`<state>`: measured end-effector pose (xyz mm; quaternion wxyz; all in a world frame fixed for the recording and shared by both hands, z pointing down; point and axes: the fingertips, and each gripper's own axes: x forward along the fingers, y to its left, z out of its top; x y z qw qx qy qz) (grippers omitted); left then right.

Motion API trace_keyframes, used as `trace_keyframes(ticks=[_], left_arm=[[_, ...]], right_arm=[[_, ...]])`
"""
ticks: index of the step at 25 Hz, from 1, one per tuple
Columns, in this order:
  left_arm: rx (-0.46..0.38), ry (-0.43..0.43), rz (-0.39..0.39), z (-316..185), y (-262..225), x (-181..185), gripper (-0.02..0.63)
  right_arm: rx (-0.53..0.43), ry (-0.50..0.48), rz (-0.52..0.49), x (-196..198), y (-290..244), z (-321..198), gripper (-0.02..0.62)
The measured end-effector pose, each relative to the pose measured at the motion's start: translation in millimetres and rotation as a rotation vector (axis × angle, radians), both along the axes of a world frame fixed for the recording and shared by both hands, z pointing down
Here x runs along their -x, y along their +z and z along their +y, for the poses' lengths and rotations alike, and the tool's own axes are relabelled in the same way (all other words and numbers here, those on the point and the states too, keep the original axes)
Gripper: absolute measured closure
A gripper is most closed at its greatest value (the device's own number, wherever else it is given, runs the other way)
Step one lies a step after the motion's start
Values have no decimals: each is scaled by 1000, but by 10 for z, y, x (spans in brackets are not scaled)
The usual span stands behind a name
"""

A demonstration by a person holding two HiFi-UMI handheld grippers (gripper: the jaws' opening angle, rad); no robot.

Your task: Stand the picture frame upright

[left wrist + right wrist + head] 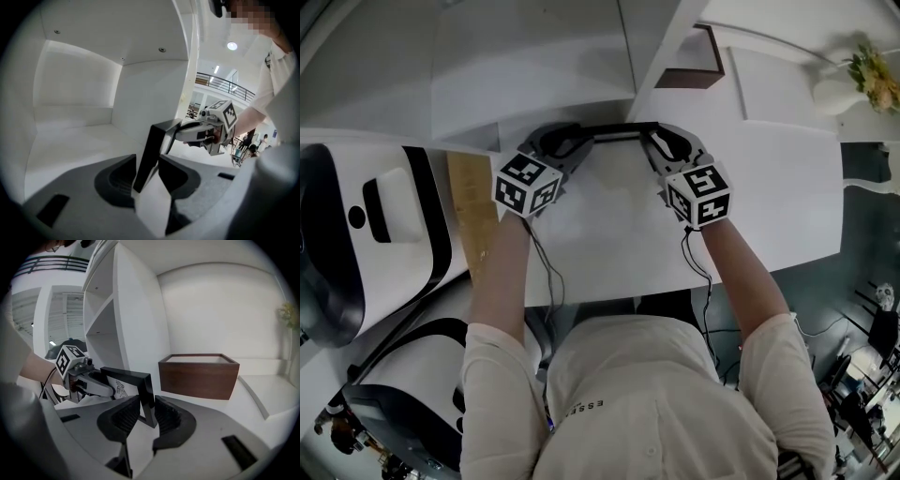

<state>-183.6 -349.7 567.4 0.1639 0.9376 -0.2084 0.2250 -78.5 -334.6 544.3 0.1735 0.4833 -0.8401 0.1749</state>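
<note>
Right gripper view — picture frame (pixel 126 375) sits between the jaws.

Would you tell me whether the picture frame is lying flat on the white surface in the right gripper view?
No, the picture frame stands upright on edge there, with its printed face turned toward the camera.

Two grippers at the ends of a black picture frame (pixel 614 129) on a white table (pixel 769 197)
The left gripper (pixel 565 142) has the frame's left end between its opening jaws, and the right gripper (pixel 662 142) sits on the right end. A brown wooden box (pixel 692 58) stands beyond, with a white vase of flowers (pixel 848 86) at far right
</note>
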Motion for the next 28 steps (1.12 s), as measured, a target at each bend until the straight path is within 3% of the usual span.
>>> trace_keyframes(ticks=[6,11,16,21,28], left_arm=[[-4,-37,10,2,-1,19,468],[-21,-56,-9,-9,-1,98,365],[-7,-70,-1,77,7,159,330],[15,-181,41,160,-75,289,322],[-60,-314,58,451,-402,435,349]], right_arm=[[23,13,-12,-5,12,-10,476],[25,18,-11,-15,12,-20,417],[20,8,6,58,-3,24,372],[43,35,21,18,-7,114,369],[62,75,9,-129,-144,362,389]])
